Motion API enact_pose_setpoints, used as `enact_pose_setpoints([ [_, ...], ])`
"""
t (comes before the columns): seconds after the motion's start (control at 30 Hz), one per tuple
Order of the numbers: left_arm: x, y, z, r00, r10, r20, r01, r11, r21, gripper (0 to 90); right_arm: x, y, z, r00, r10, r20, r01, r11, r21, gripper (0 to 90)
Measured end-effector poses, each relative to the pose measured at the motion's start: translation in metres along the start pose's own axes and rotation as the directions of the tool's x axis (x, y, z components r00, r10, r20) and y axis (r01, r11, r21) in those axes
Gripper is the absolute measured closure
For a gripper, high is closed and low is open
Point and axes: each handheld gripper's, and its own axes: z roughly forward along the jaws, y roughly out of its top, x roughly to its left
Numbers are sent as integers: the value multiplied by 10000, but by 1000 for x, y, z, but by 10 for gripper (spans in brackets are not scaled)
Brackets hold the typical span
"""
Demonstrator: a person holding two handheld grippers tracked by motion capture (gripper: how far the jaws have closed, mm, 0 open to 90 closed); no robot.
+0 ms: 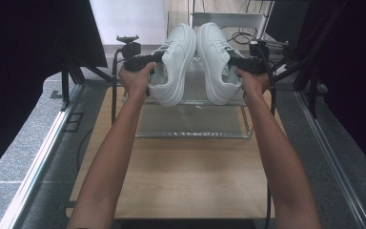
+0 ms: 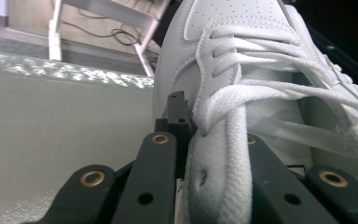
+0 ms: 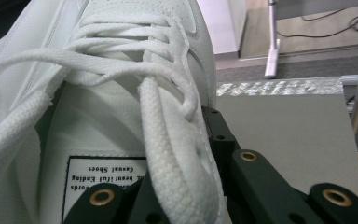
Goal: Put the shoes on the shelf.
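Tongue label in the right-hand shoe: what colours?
White label with black border and lettering, clearest in the right gripper view.

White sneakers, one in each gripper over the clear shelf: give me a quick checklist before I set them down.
1. Left gripper clamped on left sneaker, at its lace-side edge: ok.
2. Right gripper clamped on right sneaker the same way: ok.
3. Both sneakers lifted, toes pointing away: ok.
4. Sneakers level: not ok, each tilts with its sole turned outward.
5. Clear shelf bare beneath them: ok.
6. Loose laces free of the gripper: not ok, one lies across it.
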Motion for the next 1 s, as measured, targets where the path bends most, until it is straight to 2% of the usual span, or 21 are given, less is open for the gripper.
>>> enact_pose_setpoints([
  [0.17, 0, -1, 8, 9974, -266, -665, 266, 9996, -10, 842, 3, -1, 13, 9997, 49, 224, -53, 9998, 197, 863],
  [0.23, 0, -1, 10, 9967, -347, -737, 347, 9994, -12, 841, 3, -2, 18, 9995, 164, 281, -172, 9994, 297, 863],
  [0.27, 0, -1, 13, 9942, -498, -956, 503, 9987, 31, 840, 3, -4, 21, 9992, 159, 359, -173, 9991, 375, 863],
  [0.33, -1, -3, 19, 9909, -527, -1240, 548, 9984, 140, 836, 4, -6, 26, 9983, 169, 554, -198, 9985, 510, 863],
  [0.37, -1, -3, 19, 9909, -527, -1240, 548, 9984, 140, 832, 5, -7, 29, 9976, 172, 671, -209, 9983, 546, 861],
  [0.4, -2, -4, 26, 9868, -563, -1519, 607, 9979, 239, 829, 7, -8, 31, 9964, 174, 829, -216, 9985, 500, 858],
  [0.5, -2, -3, 35, 9819, -649, -1778, 734, 9965, 413, 822, 11, -8, 35, 9920, 144, 1253, -194, 9991, 383, 840],
  [0.57, -1, -3, 37, 9808, -680, -1828, 774, 9960, 453, 798, 13, -8, 36, 9911, 61, 1328, -111, 9993, 365, 829],
  [0.6, 0, -3, 42, 9798, -701, -1874, 813, 9953, 527, 783, 15, -7, 39, 9905, -77, 1371, 12, 9989, 478, 795],
  [0.67, -1, -4, 45, 9800, -709, -1859, 826, 9950, 560, 754, 16, -7, 41, 9904, -117, 1380, 46, 9987, 514, 779],
  [0.73, 2, -6, 54, 9877, -840, -1317, 967, 9910, 930, 686, 19, -10, 48, 9898, -391, 1367, 305, 9975, 645, 705],
  [0.77, 3, -8, 56, 9926, -1003, -686, 1064, 9901, 912, 638, 21, -12, 51, 9884, -372, 1471, 265, 9969, 739, 666],
  [0.8, 0, -9, 55, 9928, -777, -913, 855, 9927, 849, 591, 21, -14, 51, 9894, -296, 1421, 233, 9987, 463, 644],
  [0.83, 0, -9, 55, 9928, -777, -913, 855, 9927, 849, 583, 21, -14, 51, 9894, -296, 1421, 233, 9987, 463, 644],
  [0.87, -1, -9, 55, 9970, -443, -642, 497, 9951, 854, 537, 24, -14, 48, 9914, -341, 1260, 316, 9993, 213, 596],
  [0.93, 1, -6, 50, 9979, -532, -381, 561, 9955, 769, 469, 25, -12, 42, 9920, -632, 1093, 639, 9980, -30, 540],
  [1.0, 0, -5, 46, 9980, -515, -354, 537, 9964, 650, 393, 26, -10, 38, 9909, -746, 1117, 769, 9969, -164, 509],
])
